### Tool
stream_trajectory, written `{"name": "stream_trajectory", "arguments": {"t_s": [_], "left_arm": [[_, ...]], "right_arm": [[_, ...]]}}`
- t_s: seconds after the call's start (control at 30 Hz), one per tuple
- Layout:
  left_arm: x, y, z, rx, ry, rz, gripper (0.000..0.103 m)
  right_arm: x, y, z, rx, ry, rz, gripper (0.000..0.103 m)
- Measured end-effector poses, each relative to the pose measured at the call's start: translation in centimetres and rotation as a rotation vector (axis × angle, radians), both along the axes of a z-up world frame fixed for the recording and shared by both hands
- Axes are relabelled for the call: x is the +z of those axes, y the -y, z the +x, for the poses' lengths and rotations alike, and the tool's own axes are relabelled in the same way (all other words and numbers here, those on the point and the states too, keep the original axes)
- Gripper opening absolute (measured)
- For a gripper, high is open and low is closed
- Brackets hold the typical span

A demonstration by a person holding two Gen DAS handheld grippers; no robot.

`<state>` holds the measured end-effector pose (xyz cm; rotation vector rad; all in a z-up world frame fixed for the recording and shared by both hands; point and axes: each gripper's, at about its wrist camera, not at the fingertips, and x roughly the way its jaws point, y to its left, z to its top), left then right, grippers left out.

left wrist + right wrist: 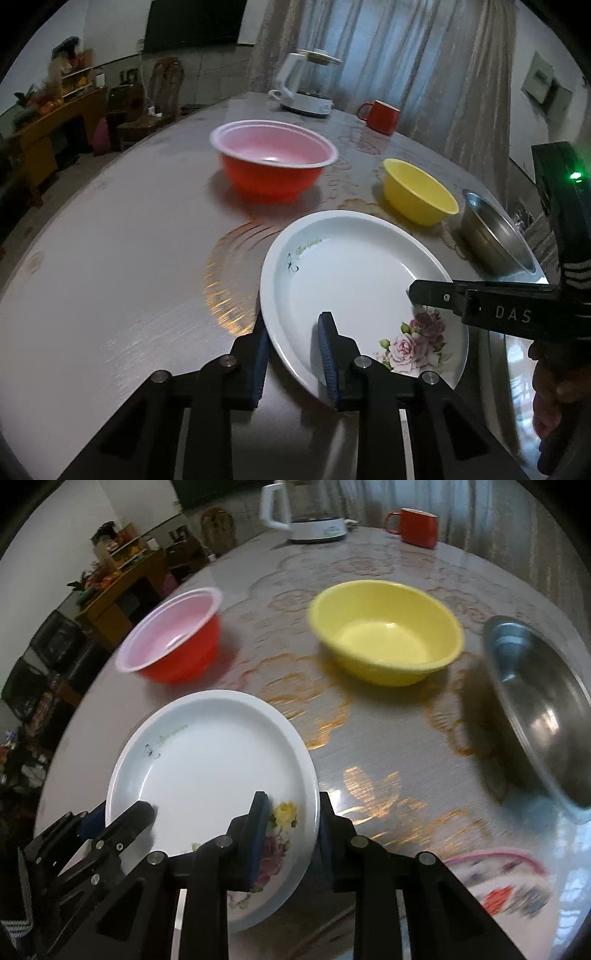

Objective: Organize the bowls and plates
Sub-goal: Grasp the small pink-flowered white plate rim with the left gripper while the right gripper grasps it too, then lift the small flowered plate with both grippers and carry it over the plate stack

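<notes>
A white plate (351, 266) with pink roses and green lettering is held from two sides, near the table's front. My left gripper (293, 350) is shut on its near rim, one blue pad inside the plate and one outside. My right gripper (291, 830) is shut on the rose side of the same plate (207, 760). In the left wrist view, one of its black fingers (436, 293) lies across the plate's right rim. Behind the plate a red bowl (273, 162) with a pale inside, a yellow bowl (417, 192) and a steel bowl (495, 236) stand apart.
A red mug (382, 116) and a white kettle (303, 88) stand at the far edge of the round table (110, 240). A patterned plate (506, 882) lies at the near right. Chairs and a wooden shelf stand beyond the table on the left.
</notes>
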<state>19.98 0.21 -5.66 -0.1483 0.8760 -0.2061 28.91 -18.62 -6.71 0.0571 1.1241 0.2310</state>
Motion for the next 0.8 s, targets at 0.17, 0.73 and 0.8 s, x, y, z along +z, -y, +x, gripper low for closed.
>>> {"name": "stream_trajectory", "arguments": {"t_s": [0.17, 0.73, 0.8], "left_arm": [[0.0, -3.0, -2.7, 0.043, 0.014, 0.018, 0.034], [-0.5, -5.1, -6.2, -0.005, 0.104, 0.074, 0.039], [-0.6, -5.3, -6.3, -0.004, 0.108, 0.07, 0.039]], "right_arm": [[-0.2, -3.5, -2.7, 0.015, 0.011, 0.026, 0.028], [-1.0, -6.5, -9.6, 0.065, 0.249, 0.079, 0.023], [-1.1, -6.0, -9.5, 0.052, 0.246, 0.096, 0.02]]}}
